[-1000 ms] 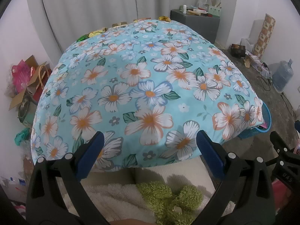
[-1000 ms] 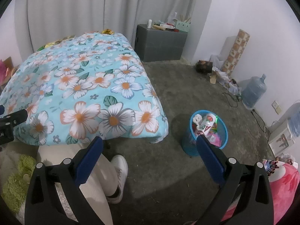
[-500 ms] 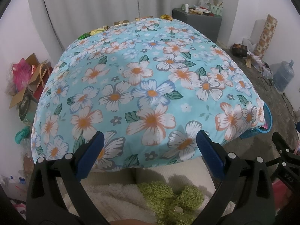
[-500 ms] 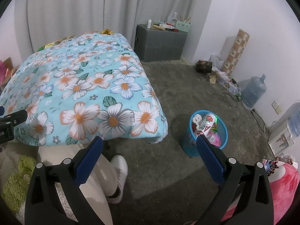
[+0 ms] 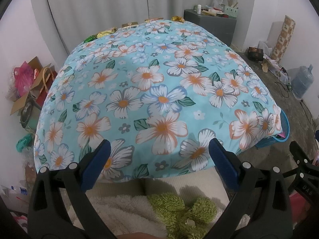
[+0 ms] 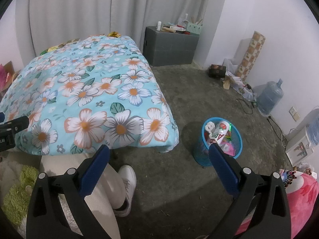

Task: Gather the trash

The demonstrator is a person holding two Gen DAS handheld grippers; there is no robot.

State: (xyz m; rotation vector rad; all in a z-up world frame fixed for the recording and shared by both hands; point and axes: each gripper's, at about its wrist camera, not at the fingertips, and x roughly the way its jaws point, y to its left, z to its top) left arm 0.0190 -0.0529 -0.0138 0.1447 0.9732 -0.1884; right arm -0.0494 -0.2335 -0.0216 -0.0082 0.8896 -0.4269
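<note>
1. The left gripper (image 5: pixel 158 155) has its blue-padded fingers (image 5: pixel 95 164) spread wide with nothing between them.
2. Straight ahead of the fingertips, a floral cloth (image 5: pixel 157 91) covers a table, its near edge hanging just past both pads.
3. Far beyond the fingers, along the cloth's back edge, lie several wrappers (image 5: pixel 105 33), gold and green.
4. Beyond the right finger, a blue basket (image 5: pixel 283 133) peeks from behind the cloth's corner.
5. Farther out on that side, part of the right gripper (image 5: pixel 303 171) shows at the frame edge.
6. Below and between the fingers sits a green plush (image 5: pixel 179 213) on a person's lap.
7. Left of the left finger, cardboard and bags (image 5: pixel 28 83) are piled against the wall.
</note>
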